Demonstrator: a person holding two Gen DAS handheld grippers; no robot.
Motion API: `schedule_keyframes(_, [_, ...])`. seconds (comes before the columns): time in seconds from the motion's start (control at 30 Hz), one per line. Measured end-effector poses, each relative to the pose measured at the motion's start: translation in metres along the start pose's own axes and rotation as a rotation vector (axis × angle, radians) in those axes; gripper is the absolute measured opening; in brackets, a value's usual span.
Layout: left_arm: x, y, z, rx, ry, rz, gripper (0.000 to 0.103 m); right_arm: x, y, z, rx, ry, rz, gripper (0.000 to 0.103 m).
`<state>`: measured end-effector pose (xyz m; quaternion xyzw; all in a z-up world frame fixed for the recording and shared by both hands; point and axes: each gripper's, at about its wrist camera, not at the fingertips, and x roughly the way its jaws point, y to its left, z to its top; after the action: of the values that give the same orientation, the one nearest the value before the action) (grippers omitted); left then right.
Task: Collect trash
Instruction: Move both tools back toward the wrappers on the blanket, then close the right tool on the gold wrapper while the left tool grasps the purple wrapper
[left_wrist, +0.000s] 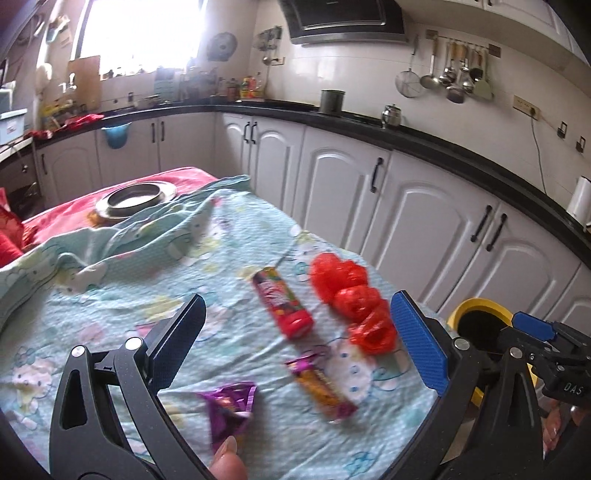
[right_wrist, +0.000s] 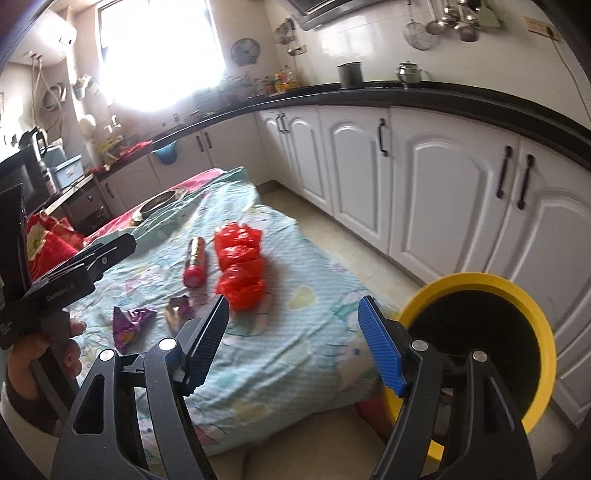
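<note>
Purple wrapper (left_wrist: 231, 406) low between left claw (left_wrist: 301, 338) fingers — untouched, both claws spread apart.

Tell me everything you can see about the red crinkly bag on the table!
The red plastic bag is thin, shiny and see-through, scrunched into a long, lumpy heap of about three bunches. It lies loose on the light blue cartoon-print cloth, near the table's edge on the cabinet side, right of the red snack tube, close beside it. In the right wrist view it casts a reddish glow on the cloth. Neither gripper touches it. Whether anything is inside cannot be told.
</note>
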<state>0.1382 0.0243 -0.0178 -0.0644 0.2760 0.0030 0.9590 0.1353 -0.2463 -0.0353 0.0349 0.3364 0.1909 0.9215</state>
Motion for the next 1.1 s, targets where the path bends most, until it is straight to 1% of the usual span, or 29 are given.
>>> schedule_keyframes(0.33, [-0.003,0.038,-0.010,-0.034,0.028,0.060,0.092,0.033,0.044,0.001,-0.055,0.050,0.063,0.070])
schedule_keyframes(0.53, [-0.001,0.066,-0.019,-0.076,0.076,0.082,0.092,0.052,0.066,-0.006,-0.098,0.093,0.096,0.070])
schedule_keyframes(0.57, [-0.001,0.069,-0.021,-0.083,0.087,0.079,0.092,0.056,0.070,-0.007,-0.105,0.105,0.106,0.070])
schedule_keyframes(0.63, [0.000,0.077,-0.027,-0.109,0.112,0.050,0.092,0.065,0.077,-0.009,-0.116,0.127,0.120,0.069])
schedule_keyframes(0.67, [0.000,0.079,-0.030,-0.121,0.123,0.037,0.092,0.069,0.080,-0.010,-0.119,0.135,0.128,0.068])
schedule_keyframes(0.7, [0.001,0.082,-0.033,-0.135,0.138,0.019,0.092,0.073,0.084,-0.012,-0.126,0.147,0.142,0.064])
schedule_keyframes(0.73, [0.002,0.084,-0.036,-0.147,0.148,0.004,0.090,0.079,0.088,-0.013,-0.134,0.164,0.155,0.063])
schedule_keyframes(0.77, [0.002,0.086,-0.039,-0.161,0.162,-0.020,0.088,0.083,0.092,-0.015,-0.138,0.177,0.165,0.059])
schedule_keyframes(0.8, [0.003,0.087,-0.041,-0.167,0.170,-0.033,0.085,0.089,0.095,-0.017,-0.143,0.194,0.174,0.056])
schedule_keyframes(0.87, [0.005,0.088,-0.045,-0.179,0.187,-0.057,0.081,0.099,0.102,-0.021,-0.158,0.224,0.187,0.051])
schedule_keyframes(0.93, [0.009,0.088,-0.048,-0.196,0.211,-0.091,0.074,0.106,0.105,-0.024,-0.168,0.243,0.196,0.049])
schedule_keyframes(1.03, [0.015,0.084,-0.054,-0.204,0.242,-0.122,0.072,0.117,0.107,-0.029,-0.165,0.276,0.208,0.040])
schedule_keyframes(1.1, [0.020,0.078,-0.059,-0.192,0.266,-0.142,0.072,0.122,0.104,-0.032,-0.148,0.294,0.215,0.031])
